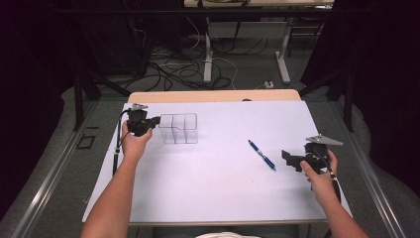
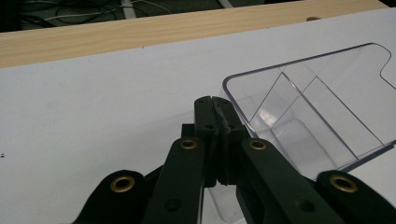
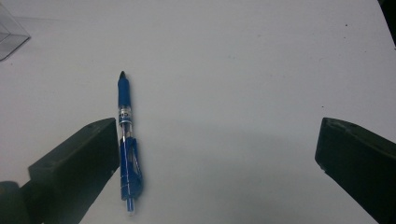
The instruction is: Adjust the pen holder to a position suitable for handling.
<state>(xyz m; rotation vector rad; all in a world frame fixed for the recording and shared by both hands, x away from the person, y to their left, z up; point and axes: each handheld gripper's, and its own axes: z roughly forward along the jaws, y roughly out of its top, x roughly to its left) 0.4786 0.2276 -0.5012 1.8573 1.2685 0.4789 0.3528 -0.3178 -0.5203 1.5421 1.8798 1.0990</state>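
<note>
Left tool point(image 2: 215, 105) pinching near-left wall of clear plastic compartment organizer point(image 1: 178, 128), far left on white bench point(image 1: 218, 178). Right tool point(image 3: 217, 154) spread wide, blue click pen point(image 3: 126, 140) beside its left jaw. Pen label unreadable.

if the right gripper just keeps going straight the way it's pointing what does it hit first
Probably the blue pen. The right gripper, jaws wide open, points left across the white table; in the right gripper view the pen lies just inside one jaw, so it might graze past.
</note>
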